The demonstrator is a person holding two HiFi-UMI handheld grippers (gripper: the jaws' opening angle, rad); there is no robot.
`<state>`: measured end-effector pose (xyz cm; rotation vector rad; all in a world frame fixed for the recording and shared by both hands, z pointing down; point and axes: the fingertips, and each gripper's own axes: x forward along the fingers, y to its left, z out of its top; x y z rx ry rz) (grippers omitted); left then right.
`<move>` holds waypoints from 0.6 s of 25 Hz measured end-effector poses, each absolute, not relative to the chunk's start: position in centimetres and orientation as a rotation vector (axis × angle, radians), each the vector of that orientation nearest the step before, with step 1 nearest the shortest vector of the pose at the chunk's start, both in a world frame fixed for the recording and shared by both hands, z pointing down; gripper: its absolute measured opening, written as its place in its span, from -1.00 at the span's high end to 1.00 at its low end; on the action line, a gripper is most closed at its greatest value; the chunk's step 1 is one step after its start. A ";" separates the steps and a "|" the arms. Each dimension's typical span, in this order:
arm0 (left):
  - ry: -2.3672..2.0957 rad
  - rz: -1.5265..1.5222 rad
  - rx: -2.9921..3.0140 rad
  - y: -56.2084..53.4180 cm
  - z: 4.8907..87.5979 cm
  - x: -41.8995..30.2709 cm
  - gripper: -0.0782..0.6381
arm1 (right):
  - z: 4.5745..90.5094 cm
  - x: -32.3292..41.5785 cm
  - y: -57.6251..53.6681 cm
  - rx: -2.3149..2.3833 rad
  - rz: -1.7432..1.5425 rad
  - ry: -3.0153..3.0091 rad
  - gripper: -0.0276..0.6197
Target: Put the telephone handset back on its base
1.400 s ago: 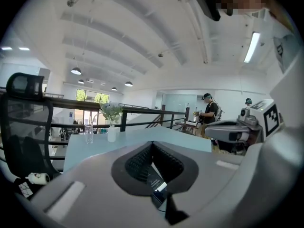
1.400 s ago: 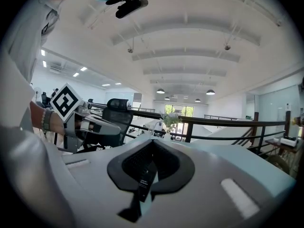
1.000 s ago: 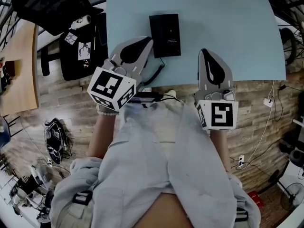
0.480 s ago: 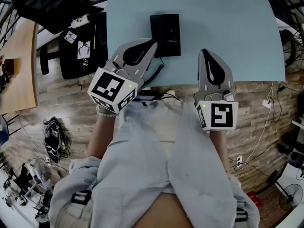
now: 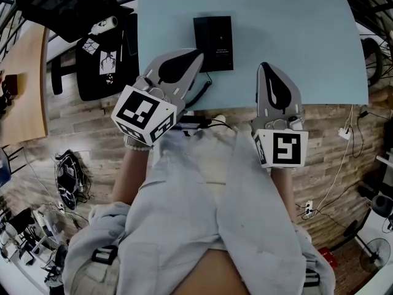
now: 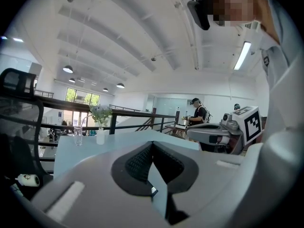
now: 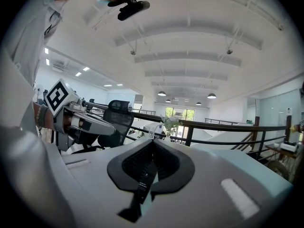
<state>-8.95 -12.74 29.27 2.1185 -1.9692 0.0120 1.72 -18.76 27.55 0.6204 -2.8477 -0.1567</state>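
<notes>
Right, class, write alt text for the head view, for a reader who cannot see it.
From above, a person holds the left gripper and right gripper, tongs shut and empty, over the near edge of a blue table. A black telephone lies ahead, its cord trailing toward the left gripper.

I find no word or number I can read here. The black telephone [image 5: 213,43] on my worktop [image 5: 295,35] carries a few lines of small pale print, too fine to make out. The cube [image 5: 142,114] on my left tongs [image 5: 193,57] and the cube [image 5: 281,148] on my right tongs [image 5: 266,71] show only black-and-white square marker patterns, not letters.
</notes>
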 end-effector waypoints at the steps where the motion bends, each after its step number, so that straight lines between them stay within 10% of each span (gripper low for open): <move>1: -1.970 0.011 2.119 -12.7 29.2 -8.9 0.77 | 27.5 1.7 -18.7 0.619 -0.158 -2.848 0.90; 15: -1.952 -0.006 2.129 -12.5 29.2 -8.3 0.77 | 27.5 2.0 -18.3 0.611 -0.120 -2.858 0.90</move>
